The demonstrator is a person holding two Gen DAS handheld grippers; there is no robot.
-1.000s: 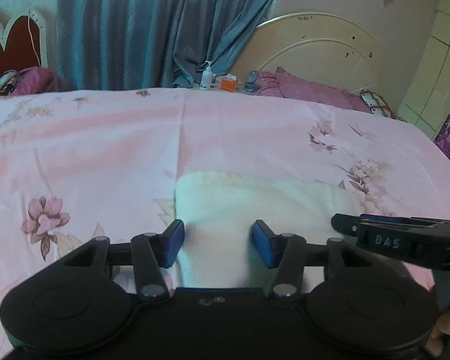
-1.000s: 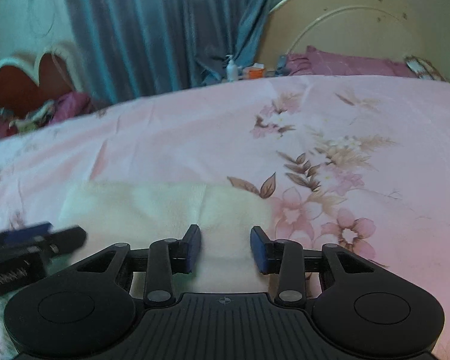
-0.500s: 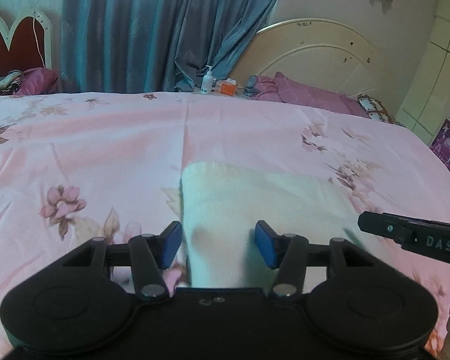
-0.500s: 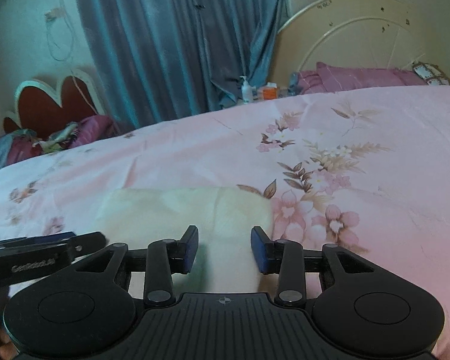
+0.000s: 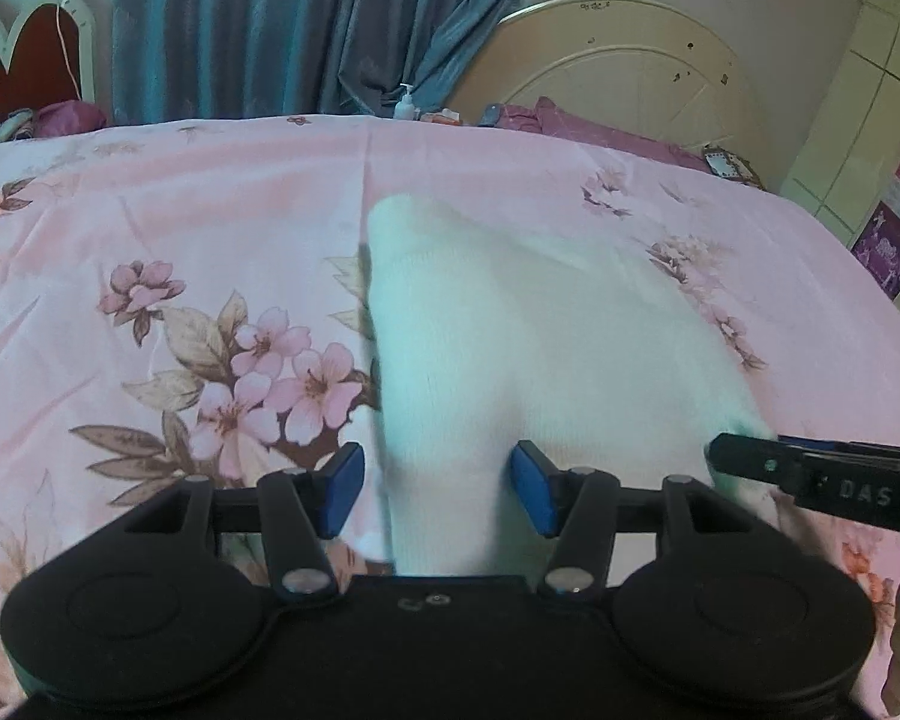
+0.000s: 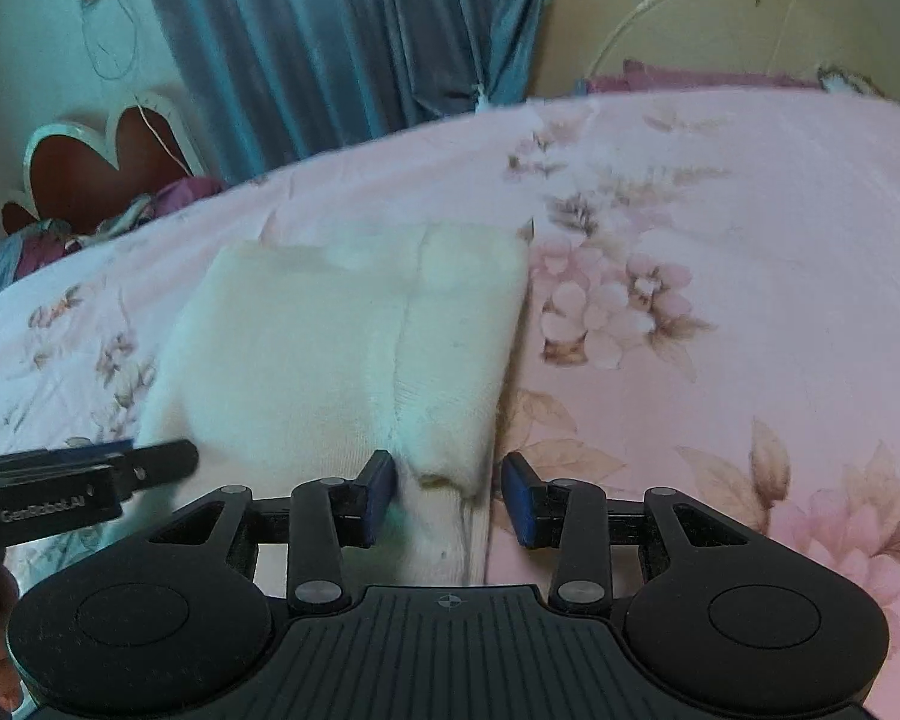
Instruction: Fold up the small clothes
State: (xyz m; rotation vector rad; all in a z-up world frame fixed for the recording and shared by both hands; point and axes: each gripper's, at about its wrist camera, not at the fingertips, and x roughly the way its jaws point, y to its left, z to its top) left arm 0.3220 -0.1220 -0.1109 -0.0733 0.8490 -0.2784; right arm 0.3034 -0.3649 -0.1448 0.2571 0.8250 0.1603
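White garment [image 5: 546, 330]: laid on bed [image 5: 150, 210], long axis crosswise. Near corners straddled by left claw [image 5: 437, 491] and right claw [image 6: 448, 498], both spread, nothing gripped.

Left tongs [image 5: 437, 495] and right tongs [image 6: 449, 499] held level (both spread wide).

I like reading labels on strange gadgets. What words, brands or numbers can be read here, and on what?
"DAS": on the black right gripper, seen from the left wrist; the letters before it are too blurred.
"GenRobot.AI": on the black left gripper, seen from the right wrist.
White pump bottle and purple wall posters: too small to read.
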